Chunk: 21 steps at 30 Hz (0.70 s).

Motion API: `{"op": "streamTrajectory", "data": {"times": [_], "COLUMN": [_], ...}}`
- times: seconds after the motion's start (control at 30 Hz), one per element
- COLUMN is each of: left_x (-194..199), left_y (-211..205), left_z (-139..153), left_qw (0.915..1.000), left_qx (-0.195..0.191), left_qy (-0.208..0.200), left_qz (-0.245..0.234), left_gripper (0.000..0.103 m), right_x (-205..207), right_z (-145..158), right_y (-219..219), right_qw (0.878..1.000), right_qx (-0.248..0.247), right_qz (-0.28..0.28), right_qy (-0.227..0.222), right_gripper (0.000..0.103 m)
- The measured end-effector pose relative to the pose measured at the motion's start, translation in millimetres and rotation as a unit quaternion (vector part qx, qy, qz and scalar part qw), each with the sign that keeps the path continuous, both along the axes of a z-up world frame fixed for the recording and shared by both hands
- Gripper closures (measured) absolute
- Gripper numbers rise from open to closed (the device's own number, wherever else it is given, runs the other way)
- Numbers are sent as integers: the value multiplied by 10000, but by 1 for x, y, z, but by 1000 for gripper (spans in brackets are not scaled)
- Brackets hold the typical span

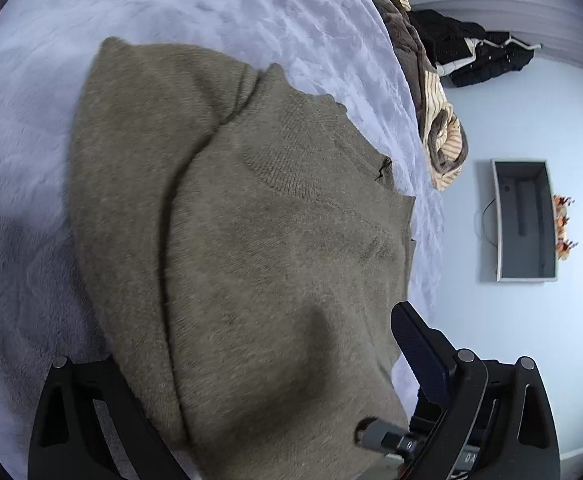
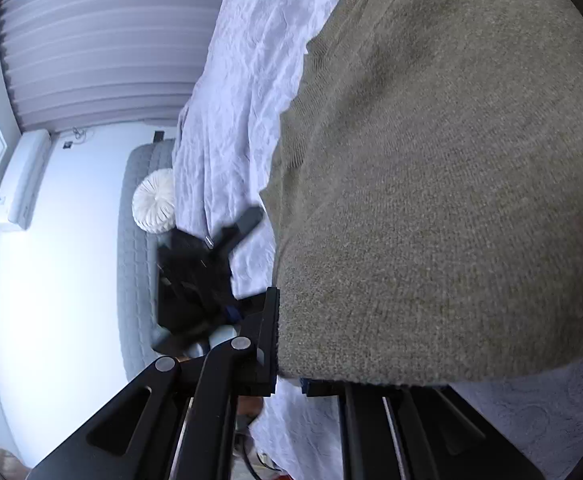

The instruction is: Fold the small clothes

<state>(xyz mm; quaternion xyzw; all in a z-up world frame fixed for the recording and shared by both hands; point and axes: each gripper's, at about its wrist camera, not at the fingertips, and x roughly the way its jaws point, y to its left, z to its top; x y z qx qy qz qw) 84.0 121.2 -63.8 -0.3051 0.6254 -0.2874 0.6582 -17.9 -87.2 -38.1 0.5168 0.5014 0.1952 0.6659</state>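
An olive-brown knitted sweater [image 1: 251, 240] lies on a white bedspread [image 1: 251, 20], with one part folded over along a long crease. My left gripper [image 1: 259, 400] stands wide open around its near edge; the cloth drapes over the gap and hides the left finger's tip, while the right finger [image 1: 415, 344] shows bare beside the cloth. In the right wrist view the sweater [image 2: 451, 180] fills the right side. My right gripper [image 2: 291, 368] has its left finger [image 2: 269, 336] against the cloth's edge; the cloth covers the other finger. The left gripper [image 2: 227, 240] shows beyond.
A pile of brown and striped clothes [image 1: 431, 100] and a black garment [image 1: 479, 52] lie at the bed's far edge. A grey wall unit [image 1: 525, 220] hangs on the pale wall. A round white cushion [image 2: 155, 202] sits on a grey headboard [image 2: 135, 248].
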Motion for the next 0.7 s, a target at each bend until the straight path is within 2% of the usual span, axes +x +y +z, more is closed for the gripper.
{"op": "streamTrajectory", "data": {"times": [0.07, 0.13, 0.2, 0.3, 0.4, 0.5, 0.57, 0.63, 0.7], "left_x": [1, 1, 0, -2, -7, -10, -12, -14, -15], "left_y": [-11, -16, -15, -17, -24, -33, -38, -47, -62], "left_z": [1, -4, -6, -1, 10, 25, 38, 55, 73], "left_qw": [9989, 9958, 9949, 9937, 9888, 9837, 9819, 9808, 9781], "left_qx": [413, 853, 948, 1058, 1360, 1576, 1600, 1559, 1576], "left_qy": [-106, -96, -108, -246, -526, -797, -965, -1122, -1304], "left_qz": [-191, -311, -312, -260, -313, -331, -321, -327, -391], "left_gripper": [48, 67, 67, 70, 79, 81, 84, 85, 85], "right_x": [-4, -10, -19, -26, -16, 8, 24, 36, 34], "right_z": [-10, -21, -26, -5, 27, 41, 30, 0, -13], "right_y": [4, 9, 9, -7, -45, -76, -85, -80, -78], "right_qw": [9992, 9950, 9875, 9823, 9781, 9603, 9524, 9408, 9409], "right_qx": [-219, -469, -676, -1095, -1823, -2710, -2982, -3272, -3279], "right_qz": [216, 607, 1090, 1381, 997, 655, 612, 873, 845], "right_qy": [259, 644, 918, 635, 117, -137, -133, 153, 51], "right_gripper": [95, 93, 91, 91, 91, 94, 95, 99, 101]}}
